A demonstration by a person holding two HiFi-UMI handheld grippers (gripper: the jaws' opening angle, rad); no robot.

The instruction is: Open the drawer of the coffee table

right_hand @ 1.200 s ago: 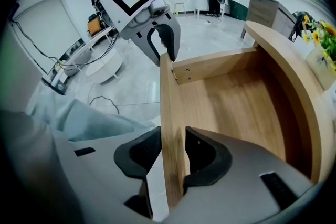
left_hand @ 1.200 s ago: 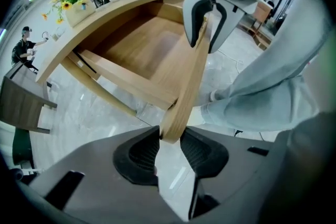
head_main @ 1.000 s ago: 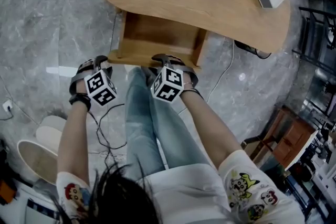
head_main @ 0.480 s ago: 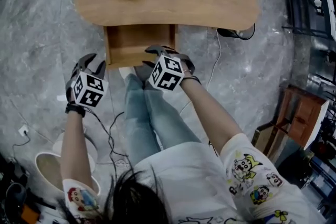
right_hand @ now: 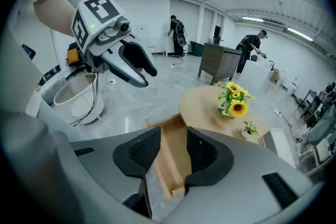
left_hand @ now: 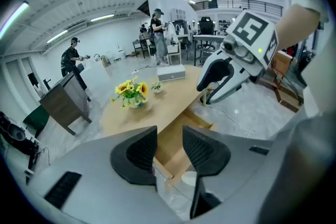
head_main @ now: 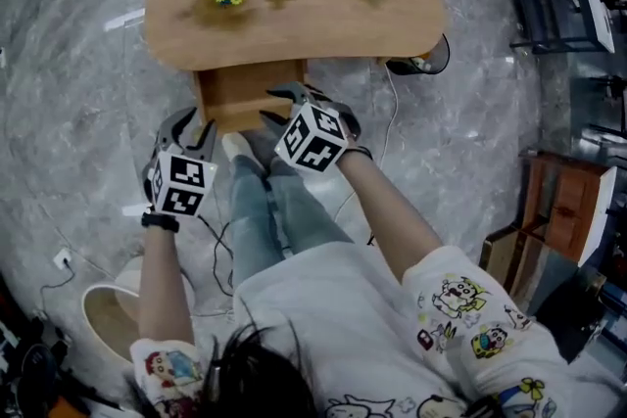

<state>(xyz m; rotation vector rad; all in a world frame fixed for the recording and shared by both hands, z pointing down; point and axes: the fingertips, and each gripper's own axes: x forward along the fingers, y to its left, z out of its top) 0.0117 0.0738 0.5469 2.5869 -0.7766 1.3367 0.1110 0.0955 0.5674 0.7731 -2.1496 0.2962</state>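
While the drawer (head_main: 243, 95) is sitting pulled out from under the tabletop (head_main: 323, 24), both tools are hanging clear above it. The left hand-held gripper (head_main: 188, 130) is hovering just off its left front corner, and the right hand-held gripper (head_main: 271, 105) is hovering over its front edge. Both are holding their jaws partly apart and gripping nothing, with the drawer showing far below through each gap.

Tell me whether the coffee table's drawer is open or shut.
Open. The drawer sticks out from under the tabletop, its wooden inside exposed from above.
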